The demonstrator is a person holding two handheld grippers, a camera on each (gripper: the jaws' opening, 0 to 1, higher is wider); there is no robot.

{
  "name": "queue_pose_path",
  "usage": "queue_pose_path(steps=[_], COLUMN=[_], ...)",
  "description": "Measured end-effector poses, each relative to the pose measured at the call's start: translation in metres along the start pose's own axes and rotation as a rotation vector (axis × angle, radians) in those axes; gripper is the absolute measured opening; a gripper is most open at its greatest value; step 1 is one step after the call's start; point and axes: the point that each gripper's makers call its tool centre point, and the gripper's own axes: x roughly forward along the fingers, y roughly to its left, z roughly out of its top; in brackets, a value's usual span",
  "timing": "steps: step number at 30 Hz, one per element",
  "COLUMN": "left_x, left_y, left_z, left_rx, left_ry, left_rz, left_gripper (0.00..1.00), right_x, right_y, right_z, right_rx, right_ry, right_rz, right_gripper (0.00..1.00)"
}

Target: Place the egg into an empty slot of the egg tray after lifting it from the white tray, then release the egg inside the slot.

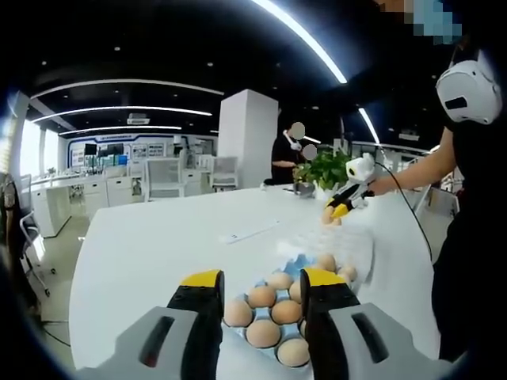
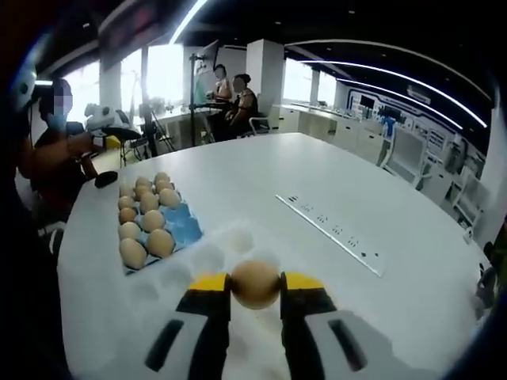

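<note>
One blue egg tray [image 2: 181, 226] at middle left of the right gripper view holds ten brown eggs [image 2: 160, 242]. One more egg [image 2: 255, 284] sits at lower centre. One white tray [image 2: 214, 257], one power strip [image 2: 331, 231], one bench [image 2: 317, 174].

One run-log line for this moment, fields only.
right hand-held gripper: shut on egg, over white tray | left hand-held gripper: open, above egg tray | egg not yet placed
</note>
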Motion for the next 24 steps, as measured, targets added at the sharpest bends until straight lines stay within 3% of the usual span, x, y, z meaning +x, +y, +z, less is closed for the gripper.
queue_pose_path(steps=[11,24], left_x=[-0.003,-0.002], left_y=[0.002,0.001], left_z=[0.0,0.0], left_rx=[0.002,-0.001], left_ry=[0.001,0.0], left_rz=[0.005,0.001], left_gripper=[0.38,0.38], right_x=[0.023,0.063], right_y=[0.021,0.064], right_z=[0.019,0.045], right_rx=[-0.037,-0.085], right_ry=[-0.027,-0.061], right_rz=[0.062,0.182], right_gripper=[0.23,0.23])
